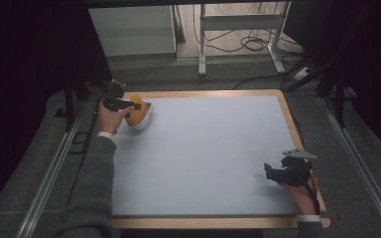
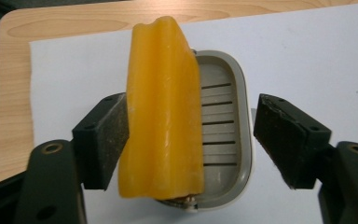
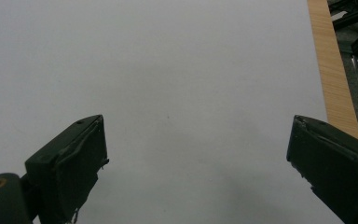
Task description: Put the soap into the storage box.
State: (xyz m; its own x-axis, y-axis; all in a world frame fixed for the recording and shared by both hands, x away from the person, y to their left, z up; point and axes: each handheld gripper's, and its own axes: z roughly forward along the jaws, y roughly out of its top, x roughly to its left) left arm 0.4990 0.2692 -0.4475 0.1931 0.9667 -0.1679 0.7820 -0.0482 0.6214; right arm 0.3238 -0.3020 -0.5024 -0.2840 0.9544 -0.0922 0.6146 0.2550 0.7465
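My right gripper (image 1: 278,174) sits nearest me, low by the near right corner of the pale mat (image 1: 203,148), its jaws spread wide over bare surface with nothing between them; I judge it is parked there to stay out of the way. Farther off, at the far left corner, my left gripper (image 2: 191,140) faces the orange soap bar (image 2: 161,112), which leans on its edge, tilted across the left side of the grey slotted soap dish (image 2: 228,126). The jaws are released: the left pad touches or nearly touches the bar's side, I cannot tell which, while the right pad stands well apart beyond the dish rim. The wide spread looks chosen to straddle the bar. Beyond the dish lies the wooden table edge (image 2: 98,18)
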